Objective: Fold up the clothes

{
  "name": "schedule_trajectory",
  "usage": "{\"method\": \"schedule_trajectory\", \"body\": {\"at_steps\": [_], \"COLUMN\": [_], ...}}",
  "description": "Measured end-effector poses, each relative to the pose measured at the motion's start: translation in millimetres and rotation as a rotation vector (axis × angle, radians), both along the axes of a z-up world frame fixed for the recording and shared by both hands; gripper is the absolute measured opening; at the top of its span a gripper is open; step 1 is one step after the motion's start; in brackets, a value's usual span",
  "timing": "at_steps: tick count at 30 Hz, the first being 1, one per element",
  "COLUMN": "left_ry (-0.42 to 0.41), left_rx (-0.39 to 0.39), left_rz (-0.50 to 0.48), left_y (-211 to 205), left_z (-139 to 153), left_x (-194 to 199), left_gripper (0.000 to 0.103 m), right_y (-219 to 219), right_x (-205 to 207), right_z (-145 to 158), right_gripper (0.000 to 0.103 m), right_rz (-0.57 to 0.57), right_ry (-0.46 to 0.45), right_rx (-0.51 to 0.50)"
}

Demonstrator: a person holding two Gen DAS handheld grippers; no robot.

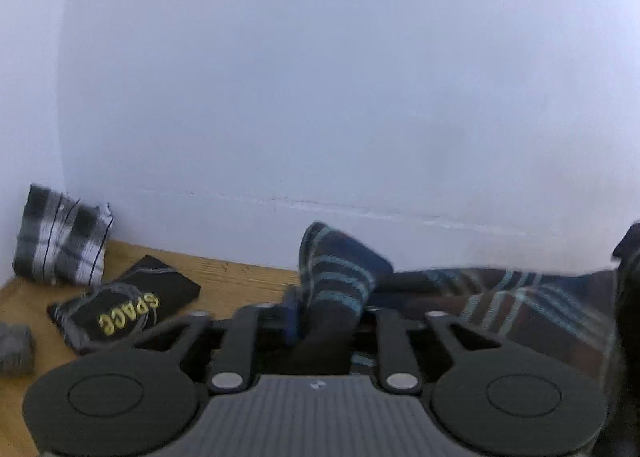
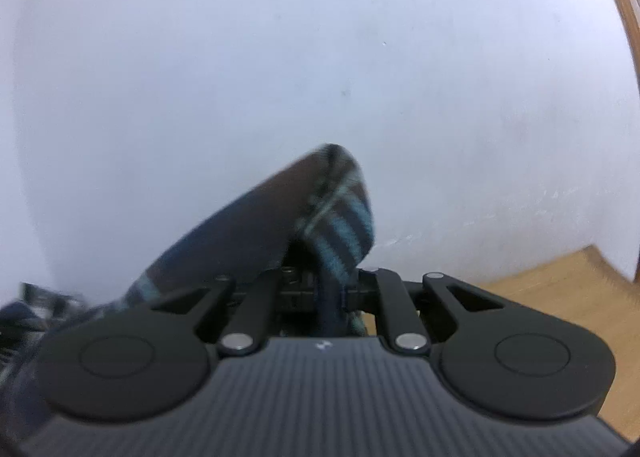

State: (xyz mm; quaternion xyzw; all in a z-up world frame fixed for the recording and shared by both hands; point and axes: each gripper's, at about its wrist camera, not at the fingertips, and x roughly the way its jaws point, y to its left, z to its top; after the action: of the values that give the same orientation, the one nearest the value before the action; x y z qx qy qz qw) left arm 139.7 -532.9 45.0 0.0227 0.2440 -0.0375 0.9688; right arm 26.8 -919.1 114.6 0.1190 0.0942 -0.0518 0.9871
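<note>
Both tools are gripping a plaid shirt (image 1: 520,309): left tool (image 1: 328,321), right tool (image 2: 332,293), above the bench (image 1: 240,281).

only one readable txt: "space" in yellow letters, seen upside down in left wrist view, printed on a folded black garment (image 1: 128,311) w/ a grey swirl graphic round the word, lying on the wooden table (image 1: 236,277). a small pale logo mark sits on top of each gripper body in both views, too small to read. right wrist view: no legible txt anywhere else, no nos. or signs.
</note>
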Motion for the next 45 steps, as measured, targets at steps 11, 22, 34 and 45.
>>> {"method": "schedule_trajectory", "body": {"at_steps": [11, 22, 34, 45], "left_ry": [0.251, 0.477, 0.527, 0.522], "left_rx": [0.216, 0.116, 0.006, 0.058], "left_rz": [0.047, 0.129, -0.187, -0.313], "left_y": [3.5, 98.3, 124.5, 99.6], "left_z": [-101.5, -128.8, -168.8, -182.0], "left_x": [-9.0, -46.0, 4.1, 9.8], "left_gripper": [0.067, 0.069, 0.071, 0.083], "right_y": [-12.6, 60.9, 196.2, 187.6], "right_x": [57.0, -132.4, -114.3, -136.1], "right_z": [-98.3, -155.4, -192.9, -221.4], "right_gripper": [0.047, 0.050, 0.051, 0.059], "right_rz": [-0.025, 0.059, -0.109, -0.439], "right_ry": [0.377, 0.628, 0.678, 0.672], "right_rx": [-0.040, 0.098, 0.124, 0.339]}}
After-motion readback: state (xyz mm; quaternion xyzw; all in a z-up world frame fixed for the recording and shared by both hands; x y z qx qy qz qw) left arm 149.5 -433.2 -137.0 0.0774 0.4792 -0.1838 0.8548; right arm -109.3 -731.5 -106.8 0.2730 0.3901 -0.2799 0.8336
